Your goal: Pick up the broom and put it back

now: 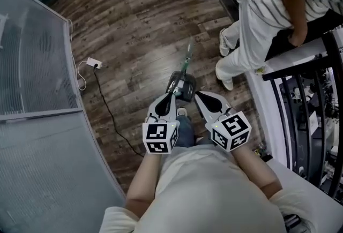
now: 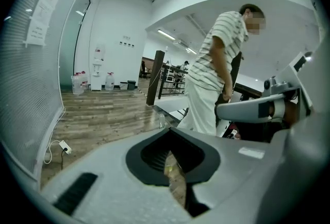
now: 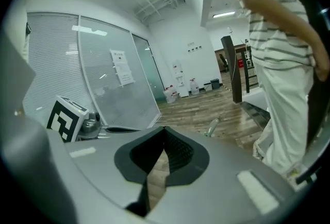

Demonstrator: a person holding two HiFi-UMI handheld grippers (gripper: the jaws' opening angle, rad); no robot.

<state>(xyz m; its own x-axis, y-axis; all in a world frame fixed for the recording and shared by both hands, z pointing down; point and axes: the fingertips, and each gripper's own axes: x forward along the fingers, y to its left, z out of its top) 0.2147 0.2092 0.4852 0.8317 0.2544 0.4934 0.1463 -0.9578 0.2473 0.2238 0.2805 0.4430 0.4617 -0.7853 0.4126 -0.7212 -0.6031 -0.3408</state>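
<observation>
Floorboards (image 1: pixel 134 17) of dark wood underneath. Glass partition (image 1: pixel 32 66) well off to the left of the left hand-held gripper (image 1: pixel 170 96). Person in a striped shirt (image 1: pixel 257 12) beyond the right hand-held gripper (image 1: pixel 198 95), to its right. Broom (image 1: pixel 183 85) flat on the floorboards, head just ahead of both tips and between them, handle pointing away. Both pairs of jaws pressed together, nothing clamped. White power strip (image 1: pixel 94 63) with its cable (image 1: pixel 110 111) down left of the left hand-held gripper.
</observation>
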